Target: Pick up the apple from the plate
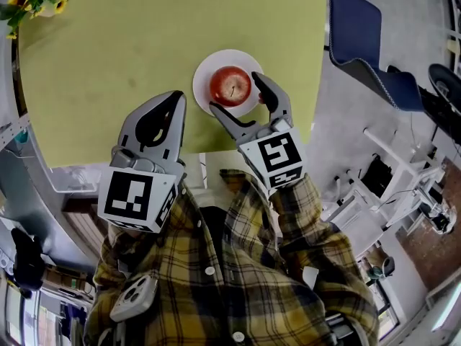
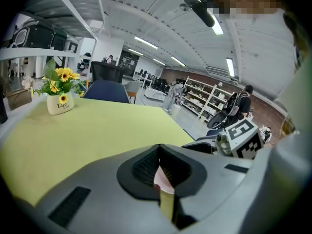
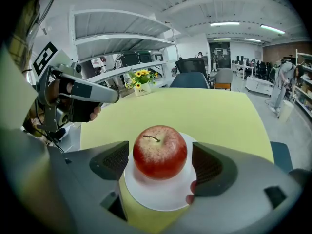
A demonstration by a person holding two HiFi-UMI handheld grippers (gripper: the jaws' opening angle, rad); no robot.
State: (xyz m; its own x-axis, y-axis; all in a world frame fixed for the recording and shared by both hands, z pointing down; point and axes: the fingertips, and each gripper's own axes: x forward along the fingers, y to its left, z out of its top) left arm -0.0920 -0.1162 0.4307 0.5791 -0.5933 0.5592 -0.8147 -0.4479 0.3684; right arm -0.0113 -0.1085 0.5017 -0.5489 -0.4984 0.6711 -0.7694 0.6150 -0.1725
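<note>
On the white plate (image 1: 204, 80) near the worktop's (image 1: 108, 56) front edge sits the apple (image 1: 230, 85), stem up. It looks firm, smooth and round, so I'd guess a shallow pinch could let it squirt out. Better to squeeze across the widest middle, gently, since it'll bruise. Right gripper (image 1: 235, 92) has its jaws wide apart either side of the apple, not touching. Left gripper (image 1: 173, 101) hangs beside, jaws closed on nothing. Count: one apple, one plate, two grippers, one flower pot (image 2: 60, 103).
</note>
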